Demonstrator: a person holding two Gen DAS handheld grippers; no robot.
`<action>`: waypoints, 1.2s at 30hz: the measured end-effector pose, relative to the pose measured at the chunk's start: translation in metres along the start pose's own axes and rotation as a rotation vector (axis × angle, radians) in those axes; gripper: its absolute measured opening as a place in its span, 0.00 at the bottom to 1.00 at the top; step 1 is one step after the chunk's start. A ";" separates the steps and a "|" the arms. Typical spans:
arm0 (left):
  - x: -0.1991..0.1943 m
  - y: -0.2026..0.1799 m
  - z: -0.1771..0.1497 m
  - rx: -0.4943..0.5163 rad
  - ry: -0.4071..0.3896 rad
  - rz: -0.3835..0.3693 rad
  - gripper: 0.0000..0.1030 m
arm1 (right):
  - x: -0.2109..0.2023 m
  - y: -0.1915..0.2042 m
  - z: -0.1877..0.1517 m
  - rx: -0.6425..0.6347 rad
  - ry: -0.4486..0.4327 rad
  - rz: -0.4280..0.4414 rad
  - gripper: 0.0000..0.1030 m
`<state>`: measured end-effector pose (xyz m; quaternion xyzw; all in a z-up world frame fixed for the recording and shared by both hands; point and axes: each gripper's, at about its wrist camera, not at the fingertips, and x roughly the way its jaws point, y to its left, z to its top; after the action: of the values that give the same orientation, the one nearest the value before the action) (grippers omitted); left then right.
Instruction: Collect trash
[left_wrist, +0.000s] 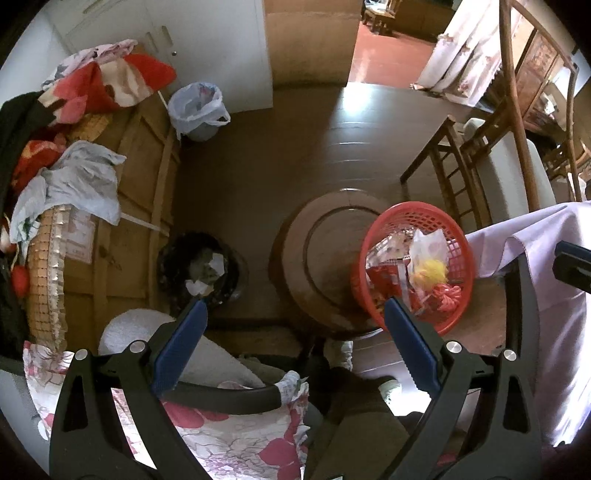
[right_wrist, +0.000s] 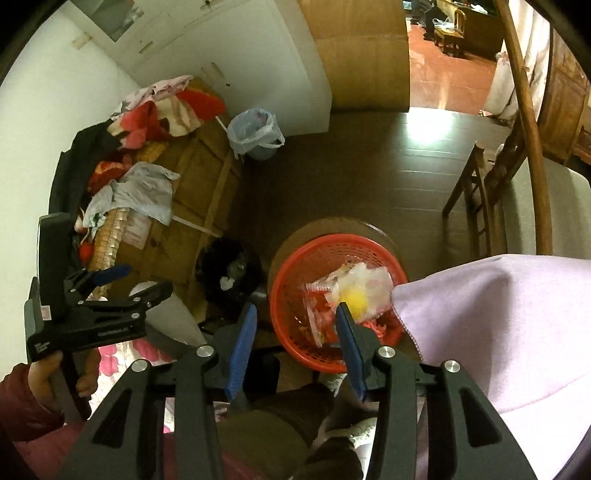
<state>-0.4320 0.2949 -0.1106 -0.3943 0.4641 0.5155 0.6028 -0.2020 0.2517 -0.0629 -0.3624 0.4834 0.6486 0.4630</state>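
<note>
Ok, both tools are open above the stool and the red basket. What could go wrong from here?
1. The red plastic mesh basket of wrappers sits on the round wooden stool, apparently off-centre; a knock might tip it.
2. The loose clear wrapper with the yellow piece looks light and may slip from the right tool.
3. The black-lined trash bin sits low beside the stool, so dropped pieces could miss it.

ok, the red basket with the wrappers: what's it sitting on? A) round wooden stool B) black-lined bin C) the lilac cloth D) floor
A: the red basket stands on the round wooden stool, whose top shows beside and behind it; the black-lined bin sits apart on the floor.
</note>
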 end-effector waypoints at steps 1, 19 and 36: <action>0.001 -0.001 0.002 0.002 0.001 -0.007 0.90 | 0.001 0.001 0.001 0.003 0.002 -0.004 0.43; -0.017 -0.059 0.030 0.156 -0.098 -0.094 0.90 | -0.061 0.002 -0.025 0.039 -0.096 -0.115 0.48; -0.106 -0.097 -0.031 0.162 -0.227 0.069 0.93 | -0.106 0.005 -0.071 -0.023 -0.192 -0.046 0.65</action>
<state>-0.3451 0.2233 -0.0168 -0.2674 0.4464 0.5383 0.6630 -0.1724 0.1563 0.0165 -0.3149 0.4210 0.6750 0.5177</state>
